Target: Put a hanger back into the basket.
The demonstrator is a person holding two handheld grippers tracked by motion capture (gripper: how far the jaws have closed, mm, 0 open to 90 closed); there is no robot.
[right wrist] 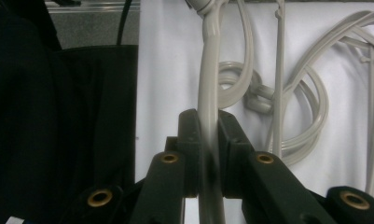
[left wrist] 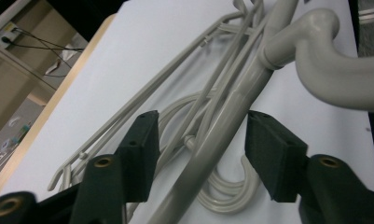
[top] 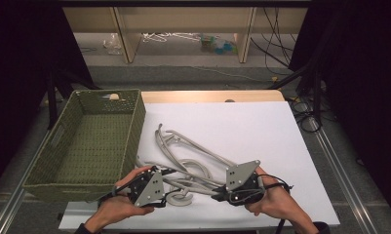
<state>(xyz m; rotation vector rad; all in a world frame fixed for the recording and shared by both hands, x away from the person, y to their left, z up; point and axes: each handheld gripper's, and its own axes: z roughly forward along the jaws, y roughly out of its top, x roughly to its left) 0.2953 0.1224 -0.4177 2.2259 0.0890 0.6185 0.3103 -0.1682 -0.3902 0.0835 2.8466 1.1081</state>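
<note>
A tangle of grey plastic hangers (top: 193,161) lies on the white board (top: 251,126) in the high view. My left gripper (top: 165,189) reaches into it from the left. In the left gripper view its jaws (left wrist: 201,140) stand apart around one hanger's thick arm (left wrist: 231,116), and neither pad touches it. A big hook (left wrist: 324,60) of that hanger curves off to the upper right. My right gripper (top: 218,195) comes in from the right. In the right gripper view it is (right wrist: 208,135) shut on a hanger arm (right wrist: 208,79) that runs straight up between the pads.
An empty green woven basket (top: 130,127) sits at the left of the board, close to the hangers. Bare white surface extends beyond and to the right of the pile. Wooden shelf legs, cables and clutter lie on the floor past the table's far edge (top: 207,95).
</note>
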